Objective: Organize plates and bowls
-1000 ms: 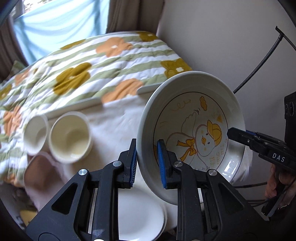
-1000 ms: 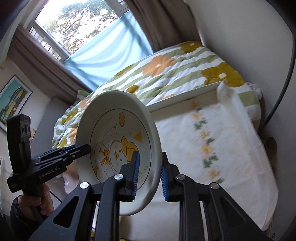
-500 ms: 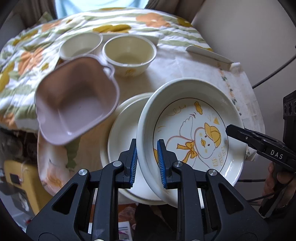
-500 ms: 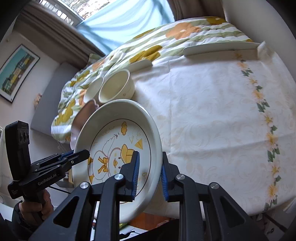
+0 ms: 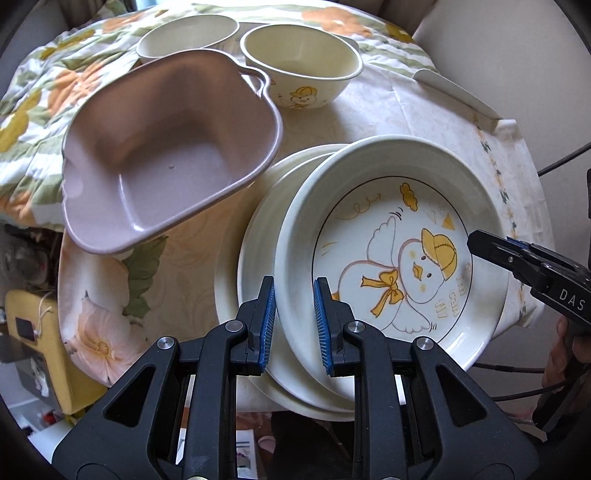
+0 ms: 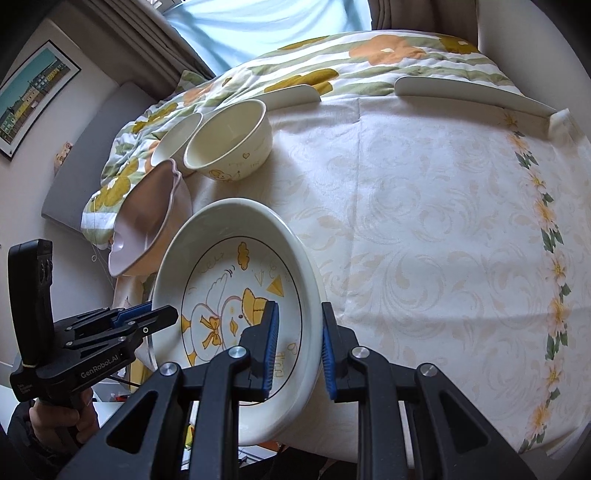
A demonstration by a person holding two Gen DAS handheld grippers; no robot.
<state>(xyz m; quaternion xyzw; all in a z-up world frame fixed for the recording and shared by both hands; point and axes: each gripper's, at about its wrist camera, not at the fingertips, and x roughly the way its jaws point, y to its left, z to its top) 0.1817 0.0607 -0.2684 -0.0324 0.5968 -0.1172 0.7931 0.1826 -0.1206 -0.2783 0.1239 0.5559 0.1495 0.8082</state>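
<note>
— Whereabouts, the round cream ceramic plate with the yellow-capped duck drawing (image 5: 391, 258)?

— Lower right of the left wrist view. Tilted, raised just over a plain cream plate (image 5: 255, 236) lying on the counter (image 6: 424, 221). Hard to tell whether touching it at the near edge.

— Held how?

— Pinched at the rim from two opposite sides. Left gripper (image 5: 294, 325) closed narrow on the near rim, with one blue ribbed pad of the fingers (image 5: 266, 317) outside the lip and the other inside the well. Right gripper (image 6: 298, 347) clamped the same way on the far rim, at bottom centre of the right wrist view.

— Handling?

— Probably stiff and fairly heavy, with a slick glaze. Likely to chip or crack if dropped or knocked against the plate below. Best gripped at the thick raised rim on both sides, then set down level and gently.

— Surfaces around?

— Glossy highlights across the duck plate. Matte mauve squarish plastic bowl with small handles (image 5: 166, 147) at upper left, seemingly light and tough. Behind it, at the top of the frame, a round cream bowl with a duck print (image 5: 299, 62) and a plain round cream bowl (image 5: 184, 35). Soft patterned cloth over the counter, and a flowered quilt on the bed (image 6: 369, 62) beyond.
</note>
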